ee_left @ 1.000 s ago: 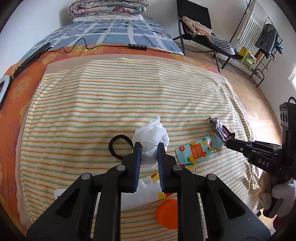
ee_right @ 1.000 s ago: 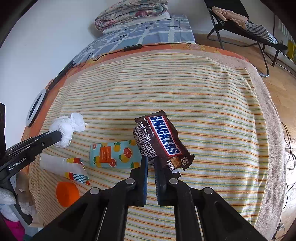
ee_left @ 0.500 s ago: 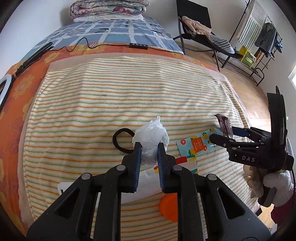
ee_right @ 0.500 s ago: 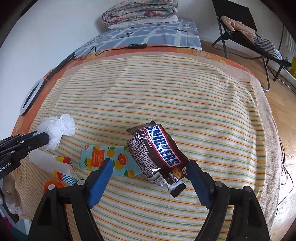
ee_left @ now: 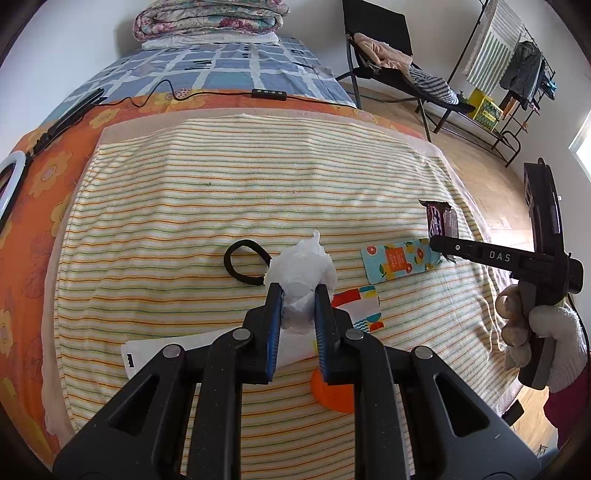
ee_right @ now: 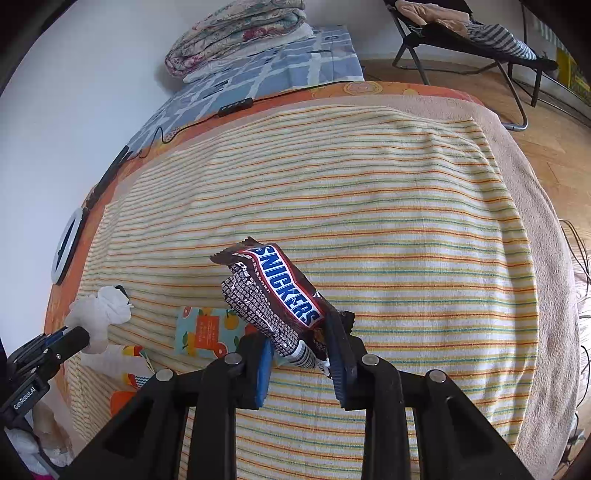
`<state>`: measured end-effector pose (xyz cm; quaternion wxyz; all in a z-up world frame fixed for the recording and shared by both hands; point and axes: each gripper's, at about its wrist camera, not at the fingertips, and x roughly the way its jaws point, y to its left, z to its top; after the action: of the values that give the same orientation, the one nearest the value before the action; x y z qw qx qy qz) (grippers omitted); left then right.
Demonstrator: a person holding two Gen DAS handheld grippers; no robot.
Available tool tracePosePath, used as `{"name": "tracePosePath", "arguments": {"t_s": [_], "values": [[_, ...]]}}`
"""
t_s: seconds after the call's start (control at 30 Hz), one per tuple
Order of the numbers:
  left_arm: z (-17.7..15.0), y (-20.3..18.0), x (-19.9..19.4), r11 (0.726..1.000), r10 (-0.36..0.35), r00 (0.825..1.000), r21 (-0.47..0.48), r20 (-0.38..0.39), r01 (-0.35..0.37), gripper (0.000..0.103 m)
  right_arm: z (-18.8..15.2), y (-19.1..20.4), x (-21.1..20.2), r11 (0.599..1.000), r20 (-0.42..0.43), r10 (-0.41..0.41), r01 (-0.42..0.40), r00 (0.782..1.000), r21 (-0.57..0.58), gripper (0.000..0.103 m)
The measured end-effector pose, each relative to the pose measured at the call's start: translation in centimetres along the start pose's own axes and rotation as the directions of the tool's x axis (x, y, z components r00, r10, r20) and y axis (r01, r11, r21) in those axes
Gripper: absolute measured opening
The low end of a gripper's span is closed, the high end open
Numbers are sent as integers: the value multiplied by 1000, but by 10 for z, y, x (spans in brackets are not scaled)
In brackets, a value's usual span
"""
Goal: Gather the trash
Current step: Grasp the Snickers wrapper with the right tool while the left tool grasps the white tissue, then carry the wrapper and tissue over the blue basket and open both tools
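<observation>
My left gripper (ee_left: 297,291) is shut on a crumpled white tissue (ee_left: 301,266), held just above the striped towel (ee_left: 258,192). In the right wrist view, that gripper (ee_right: 74,336) and the tissue (ee_right: 103,310) show at the far left. My right gripper (ee_right: 297,326) is closing its jaws, and the blue pads (ee_right: 264,356) press on the lower end of a brown Snickers wrapper (ee_right: 273,291), which sticks up tilted. The left wrist view shows this gripper (ee_left: 439,245) and wrapper (ee_left: 441,221) at the right, over a blue packet printed with oranges (ee_left: 400,258).
On the towel lie a colourful wrapper (ee_left: 360,304), a white paper sleeve (ee_left: 177,350), an orange lid (ee_left: 332,391) and a black hair tie (ee_left: 245,262). Behind are a cable with a remote (ee_left: 267,93), a folded quilt (ee_left: 210,18), a folding chair (ee_left: 388,55) and a clothes rack (ee_left: 517,74).
The right gripper let go of the wrapper's corner, opened wide, then closed again around its lower end, shifting left towards the orange-printed packet. The left gripper kept the tissue.
</observation>
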<state>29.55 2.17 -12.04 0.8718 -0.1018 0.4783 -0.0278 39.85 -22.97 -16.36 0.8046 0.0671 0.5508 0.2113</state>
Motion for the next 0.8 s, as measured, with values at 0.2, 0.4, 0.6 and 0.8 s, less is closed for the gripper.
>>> {"name": "tracePosePath", "arguments": {"t_s": [0.2,0.4,0.6,0.8], "values": [[-5,-6,-11,1000,-7,1000,23,8,7,15,-4,-4,-13,999,42,13,-14,999,30,13],[-11,-10,-17,999,-12,1000,39,8,12,15,-8,-6,-21,999,64,1,-3,998,32,1],[-15,-10,-22,999,-17,1000,40,11,16,15,-8,-3,-33,999,89,-37,37,995,6,0],[-22,-11,-38,999,-22,999,35,26,21,15,-13,12,-54,998,112,-45,50,993,-42,0]]}}
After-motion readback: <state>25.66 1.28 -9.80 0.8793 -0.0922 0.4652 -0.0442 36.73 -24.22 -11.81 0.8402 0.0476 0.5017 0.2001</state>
